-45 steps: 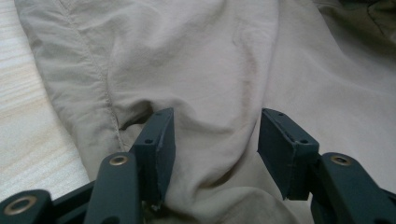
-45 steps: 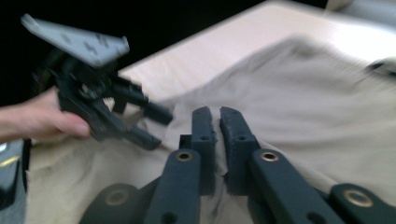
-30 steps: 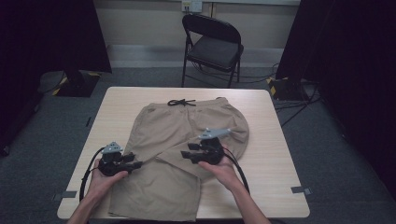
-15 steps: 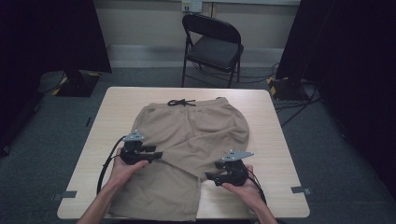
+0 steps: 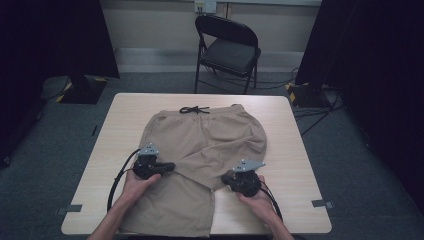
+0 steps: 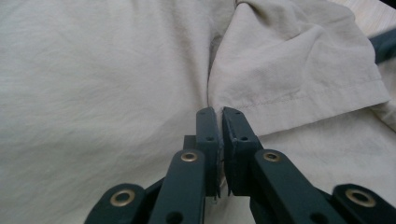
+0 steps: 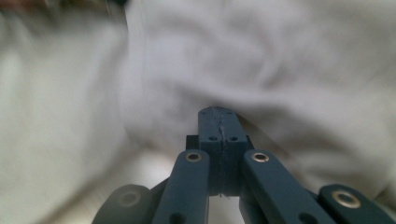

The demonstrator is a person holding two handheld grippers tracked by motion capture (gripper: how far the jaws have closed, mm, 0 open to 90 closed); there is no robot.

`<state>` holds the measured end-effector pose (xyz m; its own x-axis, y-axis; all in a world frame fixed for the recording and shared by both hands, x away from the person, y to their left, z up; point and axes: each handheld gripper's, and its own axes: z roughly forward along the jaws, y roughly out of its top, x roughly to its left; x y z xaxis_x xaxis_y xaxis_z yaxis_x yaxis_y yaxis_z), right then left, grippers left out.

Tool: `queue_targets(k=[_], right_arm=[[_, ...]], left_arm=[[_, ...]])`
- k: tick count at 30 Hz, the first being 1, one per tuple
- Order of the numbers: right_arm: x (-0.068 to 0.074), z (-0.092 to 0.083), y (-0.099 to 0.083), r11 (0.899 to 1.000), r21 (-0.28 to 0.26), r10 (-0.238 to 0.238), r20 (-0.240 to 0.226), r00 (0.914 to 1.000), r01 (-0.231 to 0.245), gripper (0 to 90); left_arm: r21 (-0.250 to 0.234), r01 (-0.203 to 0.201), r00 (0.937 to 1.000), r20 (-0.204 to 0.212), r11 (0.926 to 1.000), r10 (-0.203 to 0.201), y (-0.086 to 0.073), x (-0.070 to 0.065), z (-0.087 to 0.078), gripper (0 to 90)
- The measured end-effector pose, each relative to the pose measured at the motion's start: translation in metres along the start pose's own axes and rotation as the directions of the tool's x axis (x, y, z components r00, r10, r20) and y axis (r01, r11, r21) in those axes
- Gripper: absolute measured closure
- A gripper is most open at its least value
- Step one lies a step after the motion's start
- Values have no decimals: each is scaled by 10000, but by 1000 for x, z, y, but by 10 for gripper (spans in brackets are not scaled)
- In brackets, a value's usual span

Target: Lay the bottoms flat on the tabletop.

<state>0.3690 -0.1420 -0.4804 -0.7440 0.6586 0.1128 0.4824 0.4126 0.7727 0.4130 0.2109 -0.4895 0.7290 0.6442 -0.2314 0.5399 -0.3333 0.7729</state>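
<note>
I found the tan shorts [image 5: 200,150] spread flat on the counter [image 5: 290,130], waistband and black drawstring [image 5: 194,109] toward the far edge, one leg folded up and across the other.

The left hand-held gripper [image 5: 170,167] lay on the shorts near the crotch. In the left gripper view its jaws had just been closing and stood nearly together at the hem [image 6: 299,95] of the folded leg; I could not tell whether cloth was caught between them.

The right hand-held gripper [image 5: 226,178] sat at the lower corner of the folded leg. Its jaws had likewise just been closing, and in the blurred right gripper view they met flush, tips against the cloth [image 7: 261,70].

A black folding chair [image 5: 227,50] stood beyond the counter.
</note>
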Motion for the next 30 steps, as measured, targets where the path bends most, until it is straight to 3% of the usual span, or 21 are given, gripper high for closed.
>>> queue_targets(k=[1,2,4,5,6,9,10,13,15,18,22,23,24,25,26,30], right_arm=[[0,0,0,10000,0,0,0,10000,0,900],[-3,-8,10,9988,-474,144,-152,9998,-151,900],[-4,-9,14,9975,-674,178,-308,9994,-198,900],[-4,-10,16,9968,-749,233,-587,9980,-277,847],[-2,-8,17,9971,-725,182,-802,9966,-240,733],[12,6,14,9995,-299,-120,-917,9957,93,506],[17,14,12,9996,-29,-269,-756,9968,267,433],[19,24,11,9988,280,-397,-525,9978,412,409],[18,26,10,9982,355,-459,-423,9981,474,462],[14,24,10,9978,385,-513,-508,9974,533,803],[10,11,22,9994,-187,-313,-726,9969,300,809],[7,2,36,9974,-705,-237,-814,9964,179,811],[6,-1,45,9960,-876,-221,-817,9964,150,819],[6,-1,45,9960,-876,-221,-817,9964,150,819],[3,-4,61,9940,-1068,-316,-781,9964,231,847],[-7,8,95,9904,-1378,-68,-989,9951,-69,860]], left_arm=[[-48,6,10000,62,10000,-5,0,0,-1,859],[-87,93,10000,18,9999,-93,0,-1,-1,859],[-53,97,10000,3,9999,-97,0,0,-1,857],[-37,143,9999,-2,9999,-143,0,0,-1,857],[18,140,9999,-7,9999,-140,-1,1,-1,857],[1,201,9998,53,9998,-201,-1,1,1,857],[35,226,9997,76,9997,-226,-1,2,1,856],[39,215,9997,72,9998,-216,-1,2,1,853],[51,222,9997,96,9997,-222,-2,2,1,853],[52,165,9998,112,9999,-166,-1,1,2,850],[23,49,9999,138,10000,-50,0,-1,2,850],[24,42,9999,145,10000,-43,0,-1,1,850],[5,70,9998,167,10000,-71,0,-1,1,850],[5,70,9998,167,10000,-71,0,-1,1,851],[-16,-19,9999,148,10000,19,1,-2,0,853],[-87,7,9999,101,10000,-6,2,-2,-2,860]])
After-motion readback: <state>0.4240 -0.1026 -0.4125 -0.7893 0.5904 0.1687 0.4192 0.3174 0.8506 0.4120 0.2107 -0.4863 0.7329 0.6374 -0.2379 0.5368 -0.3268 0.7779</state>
